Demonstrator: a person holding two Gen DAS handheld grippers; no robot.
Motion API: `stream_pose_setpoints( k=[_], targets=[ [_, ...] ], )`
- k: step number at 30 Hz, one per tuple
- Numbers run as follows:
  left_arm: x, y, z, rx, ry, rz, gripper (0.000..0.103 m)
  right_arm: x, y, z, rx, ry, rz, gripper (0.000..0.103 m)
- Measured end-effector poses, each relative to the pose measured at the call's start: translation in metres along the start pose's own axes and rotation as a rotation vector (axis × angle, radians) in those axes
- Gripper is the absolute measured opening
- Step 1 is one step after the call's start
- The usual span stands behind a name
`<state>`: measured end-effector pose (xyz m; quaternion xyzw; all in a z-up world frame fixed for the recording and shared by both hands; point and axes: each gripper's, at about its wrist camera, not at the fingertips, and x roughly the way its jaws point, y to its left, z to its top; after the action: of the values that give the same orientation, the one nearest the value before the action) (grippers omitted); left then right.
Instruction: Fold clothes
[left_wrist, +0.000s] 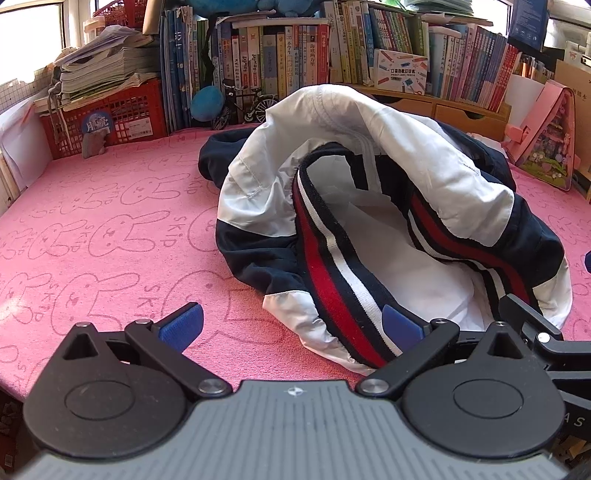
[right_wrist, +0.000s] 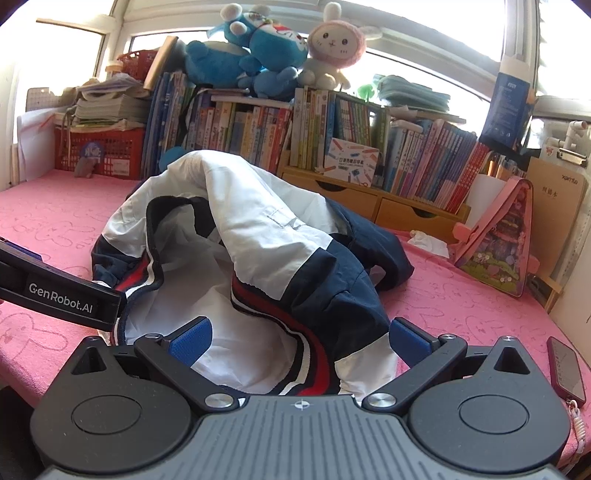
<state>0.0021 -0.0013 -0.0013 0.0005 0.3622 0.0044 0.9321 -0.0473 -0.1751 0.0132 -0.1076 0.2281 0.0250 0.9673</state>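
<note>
The left two-finger gripper with blue pads on black linkage arms (left_wrist: 291, 326) is spread wide, fingers level and far apart. The right gripper of the same black-and-blue build (right_wrist: 299, 341) is likewise wide open. In the right wrist view the left unit's black body enters from the left edge, apparently just beside the right one.

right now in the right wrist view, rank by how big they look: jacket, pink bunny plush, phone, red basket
1. jacket
2. red basket
3. pink bunny plush
4. phone

The basket and the plush look close in size. The phone is nearer the camera, so its rank is unsure.
</note>
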Motion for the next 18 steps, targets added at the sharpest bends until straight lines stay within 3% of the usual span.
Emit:
stream_pose_setpoints(
  k=[18],
  targets=[
    [0.014, -0.006, 0.002, -0.011, 0.032, -0.024, 0.103, 0.005, 0.005, 0.002, -0.039, 0.016, -0.005, 0.103]
  ],
)
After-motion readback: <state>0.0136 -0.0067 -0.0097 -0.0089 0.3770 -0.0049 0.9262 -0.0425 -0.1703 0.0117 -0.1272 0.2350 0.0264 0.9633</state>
